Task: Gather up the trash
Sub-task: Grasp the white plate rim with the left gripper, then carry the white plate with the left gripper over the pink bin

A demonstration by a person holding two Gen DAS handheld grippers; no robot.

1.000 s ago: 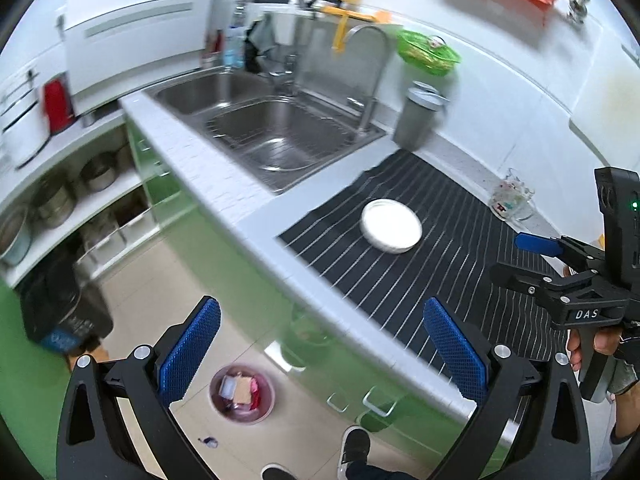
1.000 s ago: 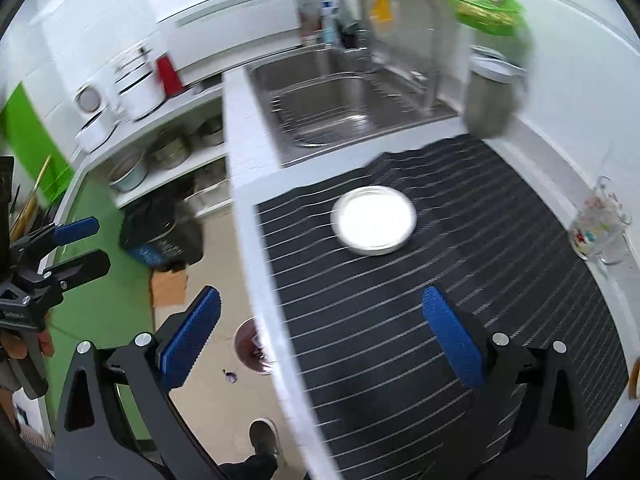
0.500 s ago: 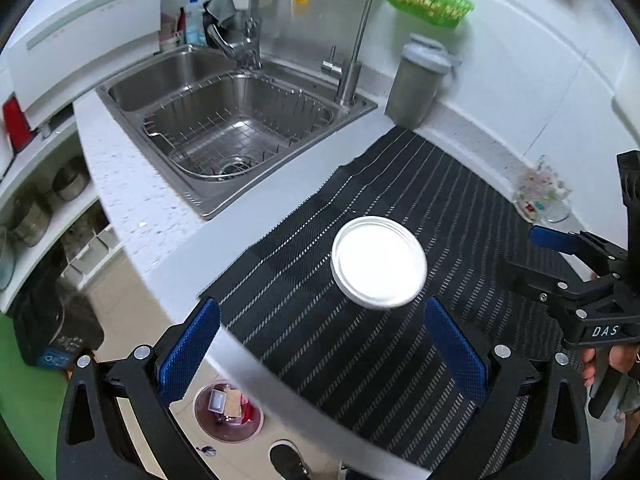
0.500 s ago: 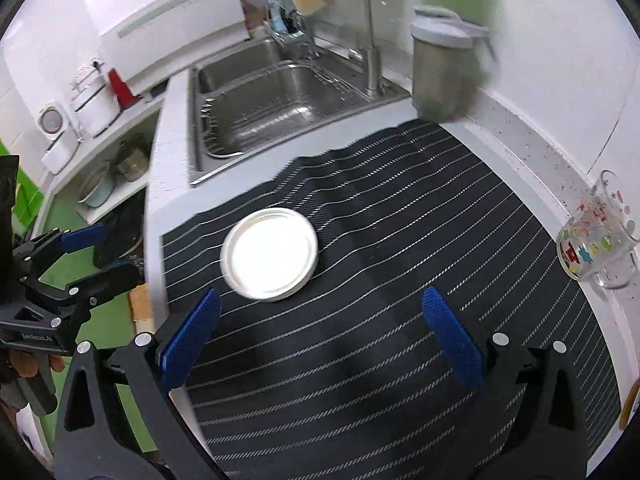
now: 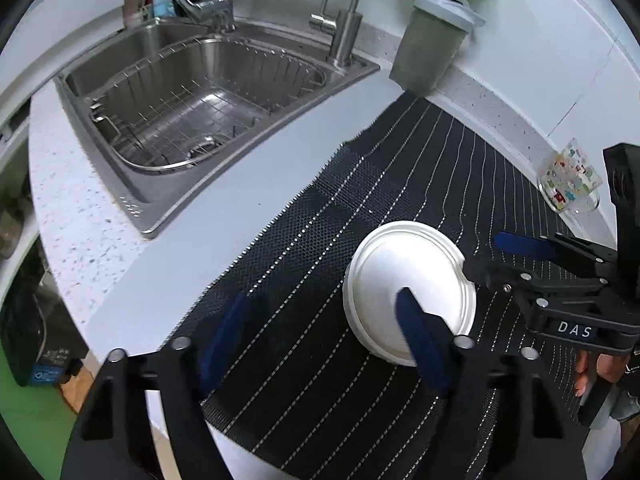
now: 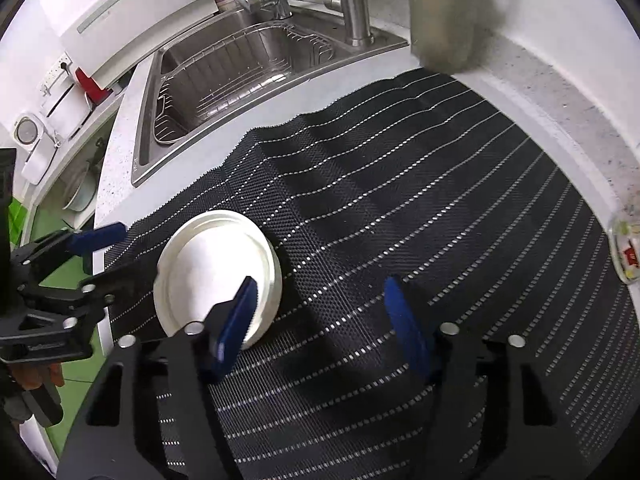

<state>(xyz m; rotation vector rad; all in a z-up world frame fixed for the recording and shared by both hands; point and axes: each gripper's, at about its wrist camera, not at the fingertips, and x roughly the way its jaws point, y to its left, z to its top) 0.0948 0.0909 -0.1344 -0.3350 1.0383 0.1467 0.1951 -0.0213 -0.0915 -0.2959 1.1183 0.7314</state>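
A white round lidded container [image 5: 400, 280] [image 6: 208, 264] sits on the black striped mat [image 5: 360, 184] [image 6: 400, 200]. My left gripper [image 5: 324, 340] hovers at its left side, jaws closing, with only mat in the gap. Its right finger [image 5: 420, 344] overlaps the container's near rim. My right gripper [image 6: 320, 324] is at the container's right side, jaws closing too, nothing between them. Its left finger [image 6: 236, 320] covers the near rim. Each gripper appears in the other's view, right gripper [image 5: 492, 258] and left gripper [image 6: 116, 254], one fingertip close to the container's edge.
A steel sink [image 5: 132, 84] [image 6: 148, 120] with a wire basket lies beyond the mat. A grey lidded canister [image 5: 432, 48] [image 6: 448, 16] stands by the wall. A printed glass mug [image 5: 570, 178] sits at the mat's far right. The counter edge [image 5: 120, 312] drops off at the left.
Both grippers came down and forward over the counter towards the white container, which now looks much larger. Both pairs of jaws have narrowed from wide open.
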